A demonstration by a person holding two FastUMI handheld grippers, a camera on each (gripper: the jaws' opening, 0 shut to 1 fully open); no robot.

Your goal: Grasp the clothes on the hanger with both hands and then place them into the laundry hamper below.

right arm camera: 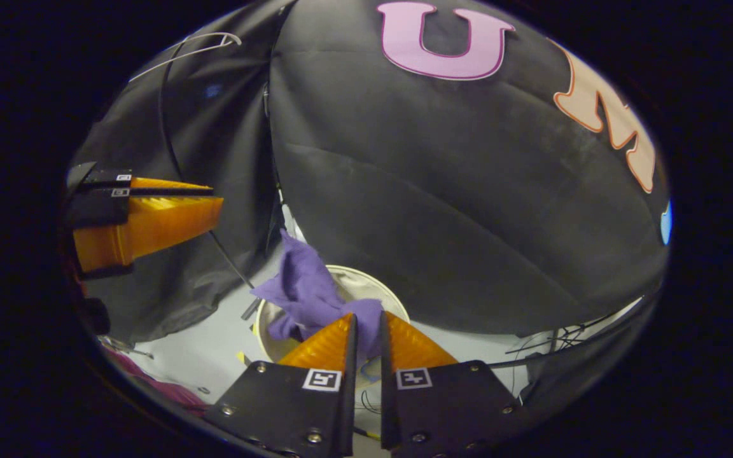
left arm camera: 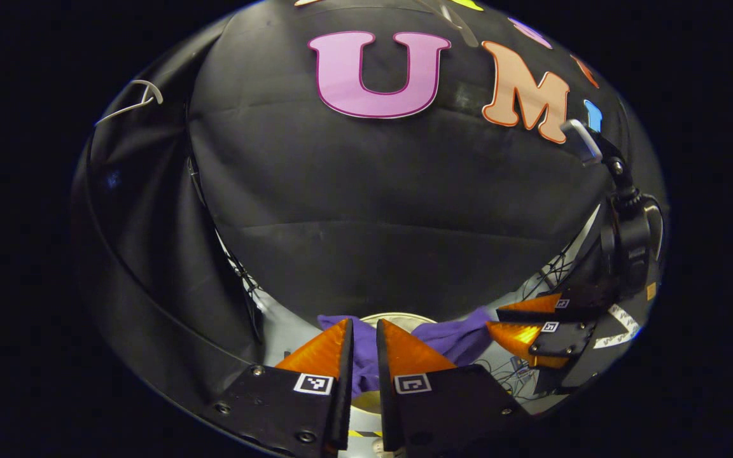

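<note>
In the left gripper view, the left gripper (left arm camera: 364,337) sits at bottom centre, its orange fingers (left arm camera: 319,350) drawn close with only a narrow gap. The purple cloth (left arm camera: 449,338) runs down through that gap and both fingers press on it. The cloth spreads right, toward the right gripper (left arm camera: 508,321) at the lower right of the frame, whose two orange fingers lie stacked and nearly together; cloth meets their tips, though whether it is pinched there cannot be told from here. Behind the cloth, at bottom centre, the pale rim of the hamper (left arm camera: 398,316) curves just above the left gripper's fingertips. A white hanger (left arm camera: 137,102) hangs bare at the upper left against the black wall.

In the right gripper view, the right gripper (right arm camera: 366,334) is at bottom centre, fingers (right arm camera: 325,346) nearly closed, with a fold of cloth (right arm camera: 309,286) caught between the tips. The cloth rises up and left from there in a bunched peak and drapes over the hamper (right arm camera: 376,283), whose round pale rim lies on the light floor (right arm camera: 214,350) just beyond the fingers. The left gripper (right arm camera: 210,207) shows at mid-left, seen from the side, fingers close together; no cloth is visible at its tips from this angle. The hanger (right arm camera: 207,44) shows at the upper left.
</note>
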